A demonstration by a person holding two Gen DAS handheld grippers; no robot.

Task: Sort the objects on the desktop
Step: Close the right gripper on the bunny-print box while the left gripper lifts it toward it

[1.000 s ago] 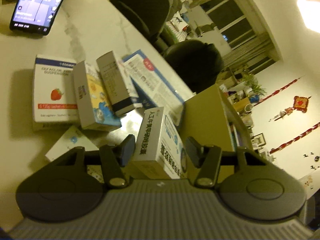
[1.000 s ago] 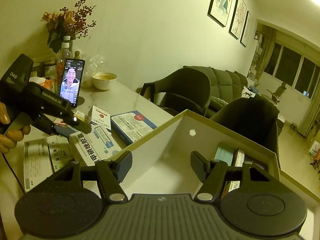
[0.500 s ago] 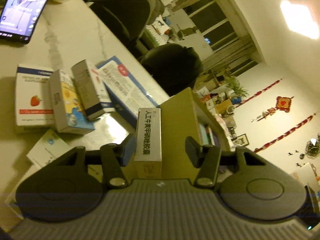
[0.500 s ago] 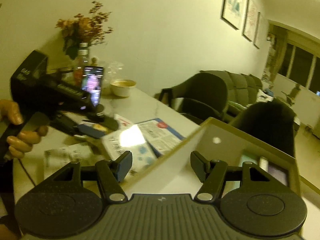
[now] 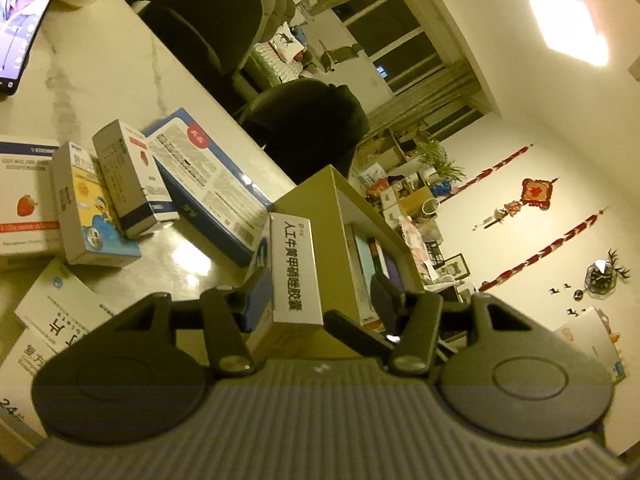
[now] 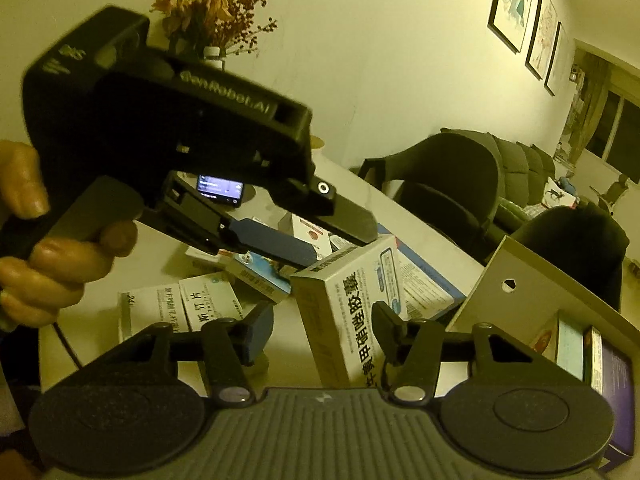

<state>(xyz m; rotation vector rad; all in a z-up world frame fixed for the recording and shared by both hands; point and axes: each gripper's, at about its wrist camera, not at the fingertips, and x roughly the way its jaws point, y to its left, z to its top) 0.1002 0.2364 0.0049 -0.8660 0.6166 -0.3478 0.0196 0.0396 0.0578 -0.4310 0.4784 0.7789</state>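
Note:
A white medicine box point(image 5: 296, 272) with black Chinese lettering hangs tilted above the table, beside the open cardboard storage box point(image 5: 320, 188). My left gripper point(image 5: 320, 278) is shut on its far end; in the right wrist view the left gripper point(image 6: 344, 242) reaches in from the upper left, held by a person's hand point(image 6: 48, 264). My right gripper point(image 6: 322, 312) straddles the near end of the same medicine box point(image 6: 352, 292). Its jaws are closing, and a gap still shows at the left fingertip point(image 6: 260, 328).
Several medicine boxes lie on the marble table: a large blue-edged one point(image 5: 208, 176), a grey-white one point(image 5: 128, 176), a cartoon one point(image 5: 88, 208), a strawberry one point(image 5: 24, 196). The storage box point(image 6: 520, 280) holds several packs. A phone point(image 6: 220, 188), flowers point(image 6: 216, 16) and chairs point(image 6: 452, 184) stand behind.
The left gripper lifted the white box and turned it on edge. The right gripper swung left from over the storage box to the held box, and its jaws narrowed.

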